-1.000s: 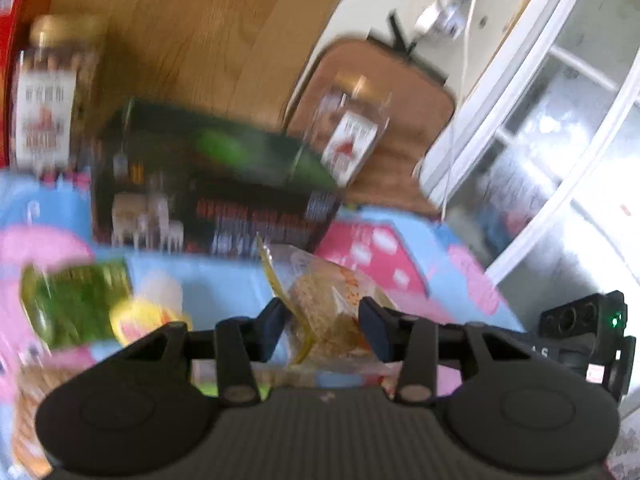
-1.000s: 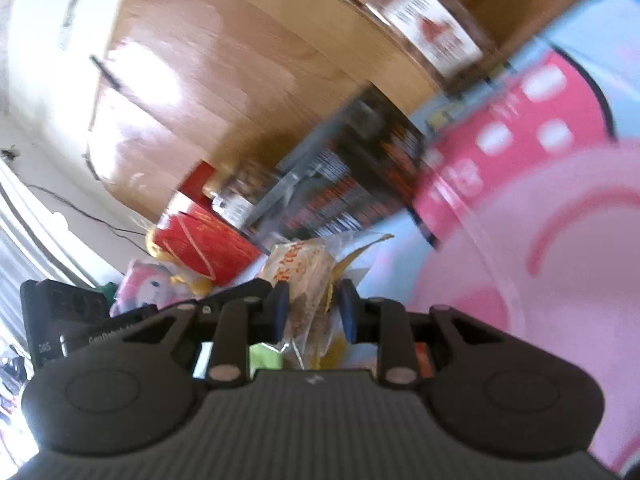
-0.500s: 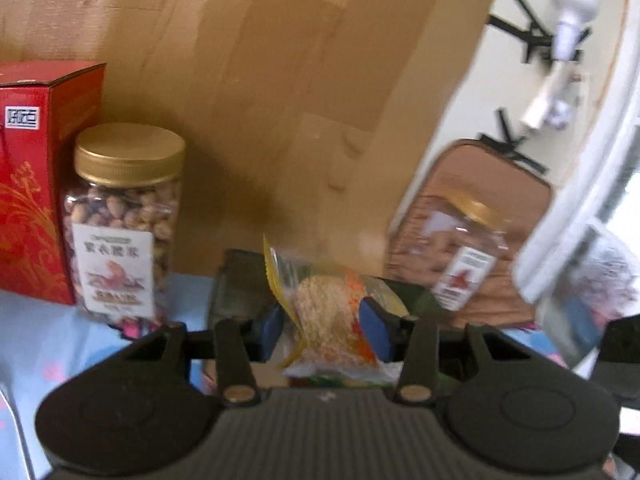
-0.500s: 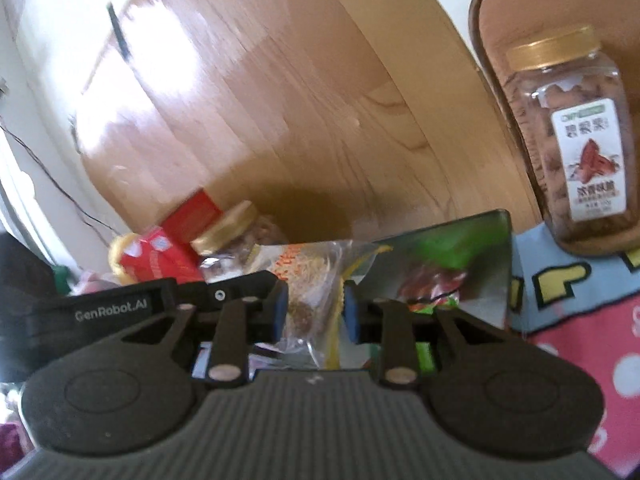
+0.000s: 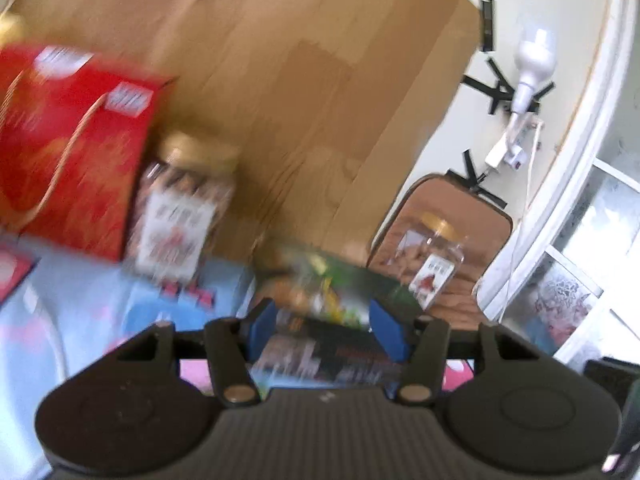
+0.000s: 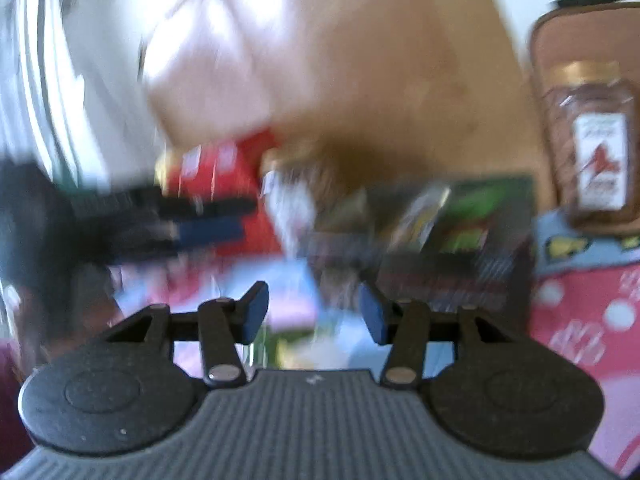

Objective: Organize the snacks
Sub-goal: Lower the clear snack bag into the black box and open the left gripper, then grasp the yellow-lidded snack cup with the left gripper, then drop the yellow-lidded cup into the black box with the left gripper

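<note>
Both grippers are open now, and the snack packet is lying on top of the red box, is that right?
Not quite. Both the left gripper and the right gripper are open, but the snack packet lies on the dark box, not the red box. The left wrist view shows it, though blurred.

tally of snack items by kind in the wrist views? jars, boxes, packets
Gold-lid jars: 2, by the red box and on the brown mat
Boxes: 2, red box, dark box
Packets: 1, snack packet on the dark box, blurred
Total: 5
</note>
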A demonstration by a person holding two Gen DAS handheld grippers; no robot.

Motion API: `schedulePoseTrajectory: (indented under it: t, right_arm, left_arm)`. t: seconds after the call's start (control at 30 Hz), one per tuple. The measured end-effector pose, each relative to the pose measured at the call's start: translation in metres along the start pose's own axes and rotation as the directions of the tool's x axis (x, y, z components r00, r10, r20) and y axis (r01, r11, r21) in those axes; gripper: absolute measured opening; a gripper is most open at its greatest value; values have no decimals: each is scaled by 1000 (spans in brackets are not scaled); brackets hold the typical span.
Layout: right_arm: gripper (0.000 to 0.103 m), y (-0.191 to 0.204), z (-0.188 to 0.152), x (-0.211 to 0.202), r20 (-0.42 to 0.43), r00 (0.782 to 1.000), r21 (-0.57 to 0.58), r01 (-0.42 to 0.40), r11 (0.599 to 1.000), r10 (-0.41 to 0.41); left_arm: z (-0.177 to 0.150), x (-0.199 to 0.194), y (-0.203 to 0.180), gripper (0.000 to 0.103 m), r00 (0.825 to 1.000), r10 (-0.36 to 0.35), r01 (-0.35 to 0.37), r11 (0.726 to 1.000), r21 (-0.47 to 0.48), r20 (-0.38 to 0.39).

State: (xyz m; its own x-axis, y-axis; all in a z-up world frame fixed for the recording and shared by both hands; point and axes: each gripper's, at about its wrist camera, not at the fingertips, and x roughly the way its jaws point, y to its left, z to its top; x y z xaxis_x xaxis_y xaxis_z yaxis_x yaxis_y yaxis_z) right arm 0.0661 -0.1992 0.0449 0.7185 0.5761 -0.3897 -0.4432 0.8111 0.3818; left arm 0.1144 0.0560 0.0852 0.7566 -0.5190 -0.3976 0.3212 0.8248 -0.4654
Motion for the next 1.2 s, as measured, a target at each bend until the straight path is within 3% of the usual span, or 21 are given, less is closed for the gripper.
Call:
schedulePoseTrajectory:
  t: [0.07,0.17,0.2,0.27,0.37,0.63,0.7,0.77,0.97,1.2]
  right_arm:
    - [54,7,-7,19,-75,996,15,41,999,-40]
    - [55,5,-11,42,-150,988,116,52,992,-35]
    - [60,8,-13,48,-166,985,103,66,992,-49]
    - [60,13,-17,57,-200,976,69,97,993,-81]
    - [48,11,-20,56,-194,976,68,116,991,-101]
    - [37,8,-27,45,-186,977,34,109,993,-101]
    - [36,8,-29,44,-185,977,21,106,994,-101]
    - [36,9,-30,44,-180,979,7,103,995,-100]
    - [33,12,-27,42,-159,982,-6,101,995,-100]
    - [33,28,6,10,56,990,-90,134,987,-129]
  left_arm:
    - [-12,-4,11,53,999,36,-37,998,-48,-32]
    - [-26,-10,28,53,997,48,-56,990,-130,-68]
    - [-29,-11,32,53,996,45,-56,988,-146,-80]
    - [-33,-10,35,53,994,50,-65,986,-151,-101]
    - [-35,-2,31,53,991,50,-67,988,-137,-123]
    - [-44,44,13,53,968,-12,-17,993,-115,-250]
    - [-50,52,7,54,961,5,-31,996,-88,-278]
    - [-55,57,8,50,954,4,-31,996,-86,-299]
    - [-50,50,8,49,959,-6,-28,993,-114,-284]
    - [-4,37,-32,49,984,-64,62,998,-21,-164]
